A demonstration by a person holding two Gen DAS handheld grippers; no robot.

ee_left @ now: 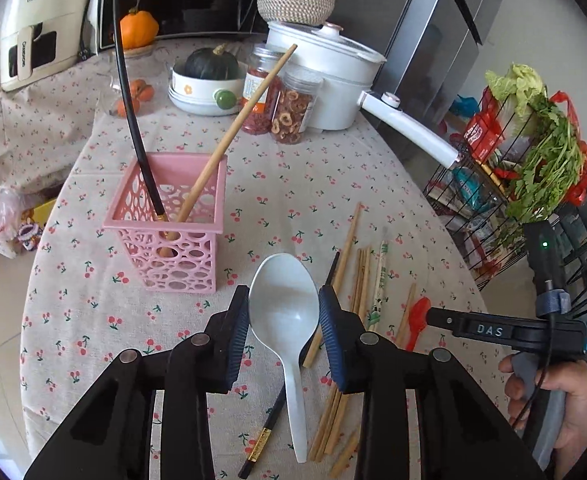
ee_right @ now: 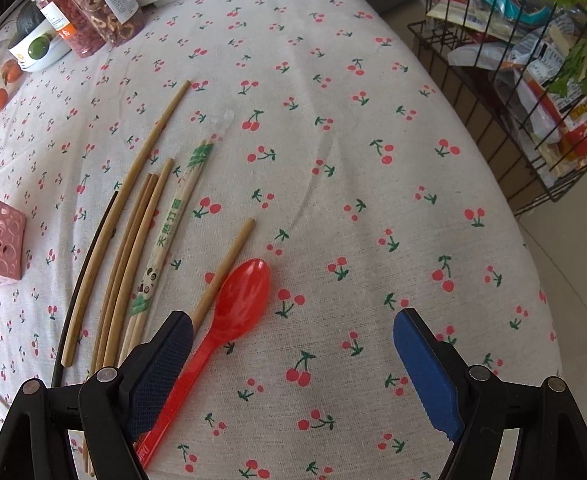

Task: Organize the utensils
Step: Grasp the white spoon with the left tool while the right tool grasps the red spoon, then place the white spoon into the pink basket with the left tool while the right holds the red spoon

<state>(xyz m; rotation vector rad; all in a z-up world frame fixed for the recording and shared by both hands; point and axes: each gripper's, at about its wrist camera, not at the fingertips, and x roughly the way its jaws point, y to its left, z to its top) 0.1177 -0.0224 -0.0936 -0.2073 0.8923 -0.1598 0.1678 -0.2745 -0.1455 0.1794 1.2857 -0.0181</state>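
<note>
Left claw (ee_left: pixel 284 320) holds white spoon (ee_left: pixel 285 316) by bowl, lifted above table (ee_left: pixel 293 200); handle hangs toward camera. Pink holder (ee_left: pixel 169 224) far left, black chopstick (ee_left: pixel 133 112) and wooden chopstick (ee_left: pixel 233 132) upright inside, tips hidden by lattice. Right claw (ee_right: pixel 293 368) wide, nothing gripped, above red spoon (ee_right: pixel 237 308); handle end cut off under left finger. Loose chopsticks (ee_right: pixel 133 240) left, near ends hidden behind claw.

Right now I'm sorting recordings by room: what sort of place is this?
Probably a home kitchen or dining corner: a white cooking pot, a wire rack of groceries, and a cherry-print tablecloth.
</note>
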